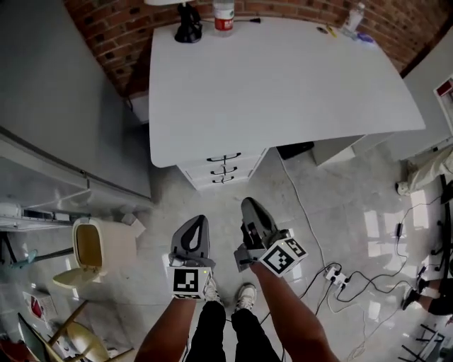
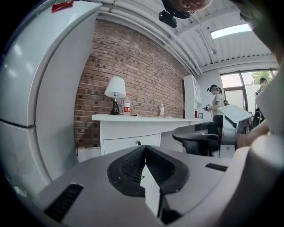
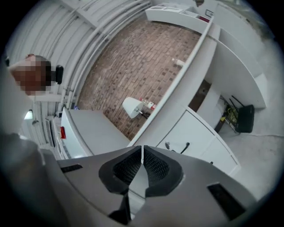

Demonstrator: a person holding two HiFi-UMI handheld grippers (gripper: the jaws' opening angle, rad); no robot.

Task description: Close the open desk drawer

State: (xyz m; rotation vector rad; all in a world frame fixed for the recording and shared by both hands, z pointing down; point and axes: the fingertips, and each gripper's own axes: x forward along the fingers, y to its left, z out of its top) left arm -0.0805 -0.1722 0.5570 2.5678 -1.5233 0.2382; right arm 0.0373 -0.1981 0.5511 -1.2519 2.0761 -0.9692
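The white desk (image 1: 283,78) stands ahead against a brick wall. Its drawer stack (image 1: 223,168) has three dark handles, and I cannot tell whether any drawer stands out. Both grippers hang low in the head view, well short of the desk, above the person's shoes. My left gripper (image 1: 200,220) is shut with nothing in it. My right gripper (image 1: 249,203) is rolled to one side and also shut on nothing. The top drawer (image 2: 131,142) is far off in the left gripper view, past the closed jaws of the left gripper (image 2: 144,149). The drawer fronts (image 3: 191,133) lie tilted beyond the right gripper (image 3: 142,148).
A tall grey cabinet (image 1: 64,106) flanks the desk at left, with a beige bin (image 1: 99,247) on the floor near it. A power strip and cables (image 1: 336,277) lie at right. A lamp (image 1: 188,25) and a bottle (image 1: 224,15) stand on the desk. A person (image 2: 216,99) stands far right.
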